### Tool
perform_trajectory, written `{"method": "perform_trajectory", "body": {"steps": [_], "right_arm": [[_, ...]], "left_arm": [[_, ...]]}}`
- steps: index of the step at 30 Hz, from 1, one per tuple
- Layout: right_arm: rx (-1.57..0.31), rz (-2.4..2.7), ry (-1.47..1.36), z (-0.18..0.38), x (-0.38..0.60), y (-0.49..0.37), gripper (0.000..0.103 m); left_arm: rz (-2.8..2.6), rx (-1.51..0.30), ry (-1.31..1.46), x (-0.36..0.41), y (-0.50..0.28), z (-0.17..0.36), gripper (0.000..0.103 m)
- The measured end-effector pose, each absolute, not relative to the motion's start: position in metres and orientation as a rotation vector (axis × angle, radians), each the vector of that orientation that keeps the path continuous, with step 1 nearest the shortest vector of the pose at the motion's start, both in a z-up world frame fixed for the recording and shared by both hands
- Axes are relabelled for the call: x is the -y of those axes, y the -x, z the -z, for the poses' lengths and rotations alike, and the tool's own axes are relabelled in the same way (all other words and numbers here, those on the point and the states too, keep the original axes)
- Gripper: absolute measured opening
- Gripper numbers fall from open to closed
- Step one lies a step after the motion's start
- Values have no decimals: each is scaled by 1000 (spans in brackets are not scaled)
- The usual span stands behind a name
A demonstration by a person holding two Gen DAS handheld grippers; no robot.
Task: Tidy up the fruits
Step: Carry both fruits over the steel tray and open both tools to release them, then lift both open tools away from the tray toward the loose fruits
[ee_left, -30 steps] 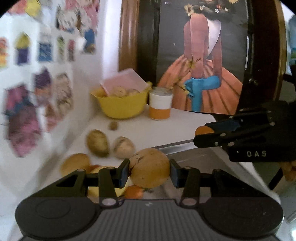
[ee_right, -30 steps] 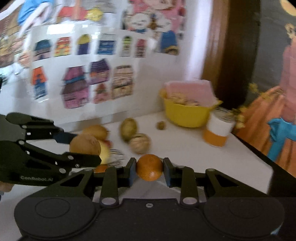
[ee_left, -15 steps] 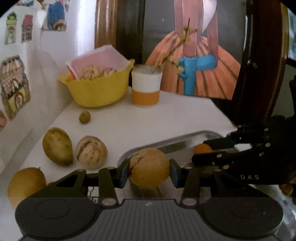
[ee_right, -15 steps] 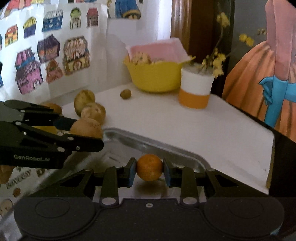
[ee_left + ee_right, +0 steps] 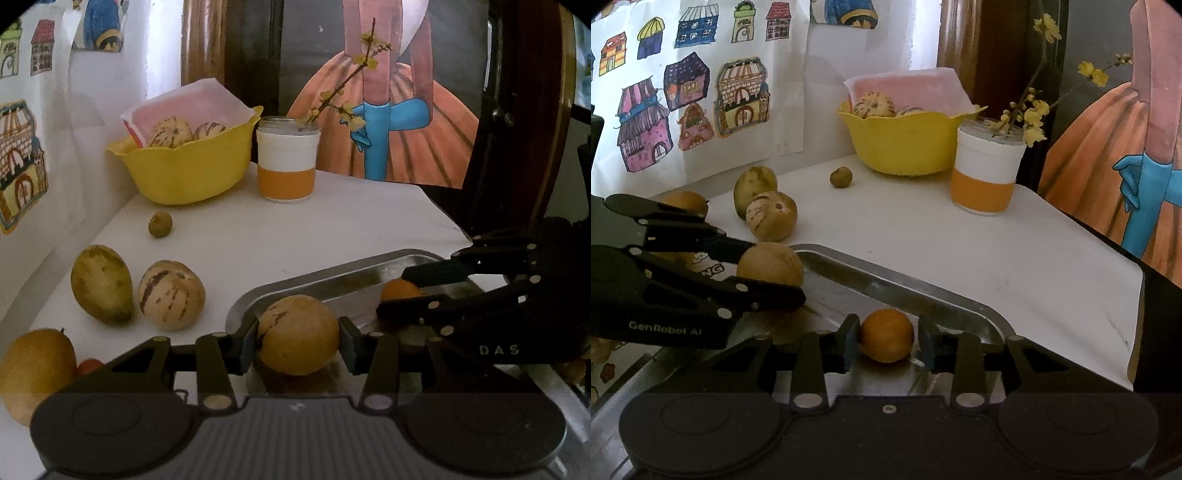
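Both fruits are held low over the metal tray (image 5: 945, 299), apparently so that they can be set down there together. The tan round fruit (image 5: 298, 334) is pinched between the pads of the left tool (image 5: 298, 338), above the tray's near-left corner. The small orange fruit (image 5: 885, 335) sits between the fingers of the right tool (image 5: 886, 341), which seem slightly spread off it, though the gap is hard to judge. Other fruits are left on the tabletop (image 5: 960, 243) beside the yellow bowl (image 5: 905, 144)
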State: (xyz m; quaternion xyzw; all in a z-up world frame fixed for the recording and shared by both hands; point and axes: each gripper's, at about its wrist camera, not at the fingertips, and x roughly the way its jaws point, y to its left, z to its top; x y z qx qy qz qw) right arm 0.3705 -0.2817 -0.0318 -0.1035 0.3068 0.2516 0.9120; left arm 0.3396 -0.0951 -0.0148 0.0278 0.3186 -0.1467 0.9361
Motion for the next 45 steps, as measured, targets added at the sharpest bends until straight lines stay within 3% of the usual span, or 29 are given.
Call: {"method": "perform_trajectory", "body": {"steps": [1,9,14,21,28,45], "right_arm": [[-630,-514,208,31,283,-369,48],[-550,-459,166,-1,302,-331,78],[-489,-434,160,-23,308,-290,91],[-422,-426,108,-48,313,-223,102],[-390,-375,97,-54,313,-161,102],[-551,-265,67,-14,299,-66,102]], "left_arm": [[292,-641,-52,94,-338,13,61],[266,-557,7,87,-307,-18,86],[231,-507,45,81,-274,-38,102],[195,-470,121,65,-216,-60,103],[202,-463,119,54,-162,-64,103],[254,-614,115,38,-89,-22,103]]}}
